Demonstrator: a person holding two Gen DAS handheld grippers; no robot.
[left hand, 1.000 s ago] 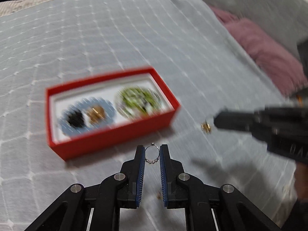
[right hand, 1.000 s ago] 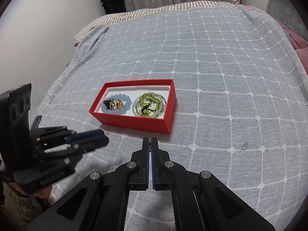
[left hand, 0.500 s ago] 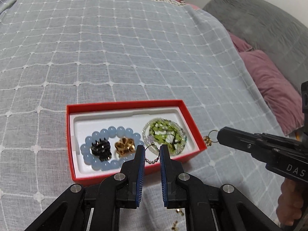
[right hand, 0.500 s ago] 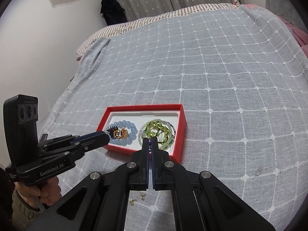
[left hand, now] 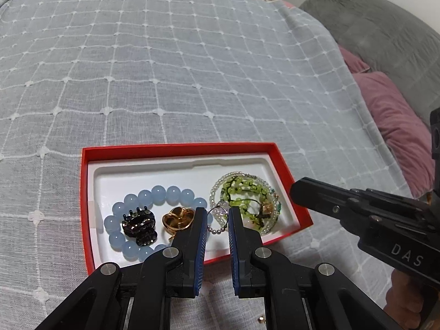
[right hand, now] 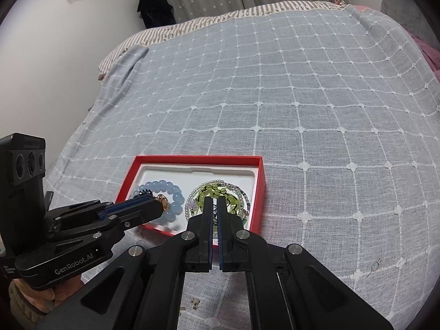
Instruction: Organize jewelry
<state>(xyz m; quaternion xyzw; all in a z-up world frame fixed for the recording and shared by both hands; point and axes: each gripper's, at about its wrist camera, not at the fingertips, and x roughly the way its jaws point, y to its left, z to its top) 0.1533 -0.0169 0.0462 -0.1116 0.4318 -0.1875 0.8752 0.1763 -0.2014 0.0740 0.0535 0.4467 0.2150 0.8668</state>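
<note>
left tool (left hand: 216, 217) pinched on a small beaded hoop earring (left hand: 217, 221) above the red box (left hand: 178, 148) on the bed (left hand: 165, 68), blue bead bracelet (left hand: 154, 195) and green beads (left hand: 242, 192) inside, right tool (right hand: 215, 206) nearly closed, whether it holds anything unclear

Both grippers poised over the red box (left hand: 176, 148)

The left gripper (left hand: 217, 217) tilts downward over the box's near edge, its jaws pinched on a small beaded ring (left hand: 217, 221). The right gripper (right hand: 214, 206), jaws nearly together, reaches over the box's near right corner; hands grasp both handles.
</note>
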